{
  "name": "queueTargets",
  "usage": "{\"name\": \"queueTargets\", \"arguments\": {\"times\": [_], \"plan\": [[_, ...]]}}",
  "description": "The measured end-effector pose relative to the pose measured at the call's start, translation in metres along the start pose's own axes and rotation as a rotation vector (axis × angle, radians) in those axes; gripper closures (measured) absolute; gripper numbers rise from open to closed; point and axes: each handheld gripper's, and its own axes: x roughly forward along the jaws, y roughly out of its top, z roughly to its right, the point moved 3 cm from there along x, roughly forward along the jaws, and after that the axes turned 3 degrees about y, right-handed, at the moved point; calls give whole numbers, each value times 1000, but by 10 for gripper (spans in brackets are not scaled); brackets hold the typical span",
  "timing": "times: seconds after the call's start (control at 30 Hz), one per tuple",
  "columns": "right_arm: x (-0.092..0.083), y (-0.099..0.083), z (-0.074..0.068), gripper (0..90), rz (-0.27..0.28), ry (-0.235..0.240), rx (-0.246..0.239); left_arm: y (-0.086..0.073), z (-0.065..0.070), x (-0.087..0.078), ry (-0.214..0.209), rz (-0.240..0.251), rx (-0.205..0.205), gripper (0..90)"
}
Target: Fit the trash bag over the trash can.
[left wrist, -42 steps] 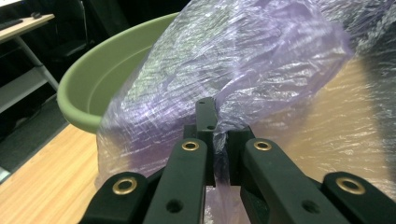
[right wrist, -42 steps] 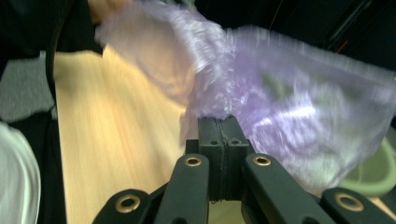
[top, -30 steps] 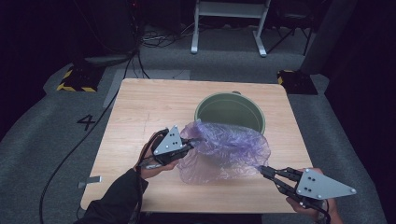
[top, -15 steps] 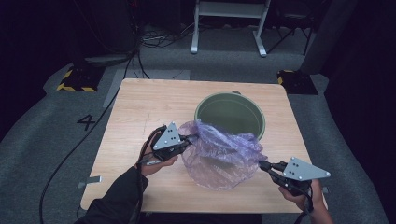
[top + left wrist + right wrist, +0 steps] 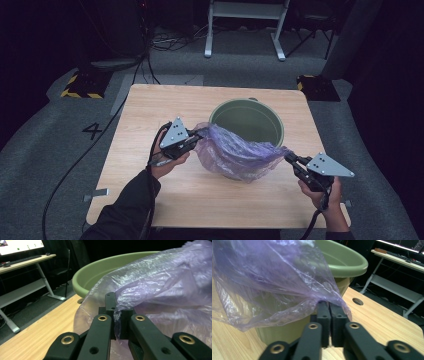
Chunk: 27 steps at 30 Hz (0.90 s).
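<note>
A thin purple plastic bag [image 5: 235, 152] hangs stretched between my two grippers, draped against the near side of a green bucket [image 5: 276, 122] on the wooden table [image 5: 150, 110]. My left gripper [image 5: 196, 136] is left of the bucket, shut on the bag's left edge. In the left gripper view the gripper [image 5: 117, 312] pinches the film [image 5: 162, 285], with the bucket's rim [image 5: 100, 267] behind it. My right gripper [image 5: 290, 158] is at the bucket's near right. Its jaws [image 5: 329, 307] have just been opening slightly, with the bag's corner [image 5: 269, 277] still pinched between them, in front of the bucket [image 5: 347, 262].
A round hole [image 5: 358, 301] is in the tabletop by the bucket. A white-legged desk [image 5: 245, 30] stands beyond the table. Yellow-and-black blocks [image 5: 80, 85] lie on the grey floor, and a cable [image 5: 75, 170] trails off left.
My right gripper moved away from the person, toward the bucket, and lower. The left gripper shifted slightly farther away. The billowed bag has been drawn into a flatter, tauter strip.
</note>
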Motion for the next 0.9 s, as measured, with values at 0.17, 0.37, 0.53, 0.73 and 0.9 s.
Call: {"name": "queueTargets", "arguments": {"times": [0.17,0.37,0.53,0.73,0.9], "plan": [[-7,3,-5,453,12,13,9,3,2,1,-11,-1,-2,891],[-35,20,-29,205,105,25,-25,4,4,-1,-21,-3,-7,886],[-42,36,-38,250,145,-8,-69,4,4,-4,-29,4,-8,876],[-29,42,-24,304,126,-69,-30,2,-2,-8,-30,24,-30,793],[-26,45,-18,229,109,-57,-15,1,-7,-13,-11,44,-54,626]]}}
